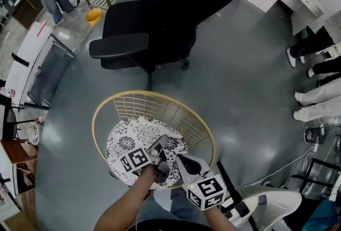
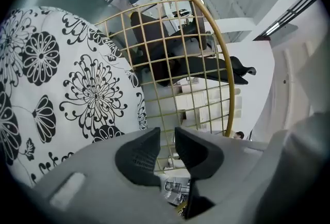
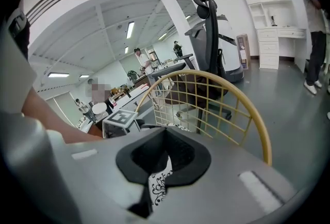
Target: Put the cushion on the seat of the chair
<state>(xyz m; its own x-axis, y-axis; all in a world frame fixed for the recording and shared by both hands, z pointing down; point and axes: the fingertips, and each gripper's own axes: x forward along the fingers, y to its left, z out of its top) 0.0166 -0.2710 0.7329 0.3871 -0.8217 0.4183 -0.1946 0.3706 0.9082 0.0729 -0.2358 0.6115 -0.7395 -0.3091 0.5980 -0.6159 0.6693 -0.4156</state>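
The right gripper [image 3: 165, 138] has its jaws together, seemingly pinching the near edge of the cushion [image 1: 139, 139], whose print shows in the slit between them. The left gripper [image 2: 166, 140] hangs beside it, jaws slightly apart and empty. The round cushion has no real long axis and lies flat, print up, on the seat of the wire chair [image 1: 154, 94], so placing looks all but done: next, release and lift clear, short of the black office chair [image 1: 149, 22] beyond.
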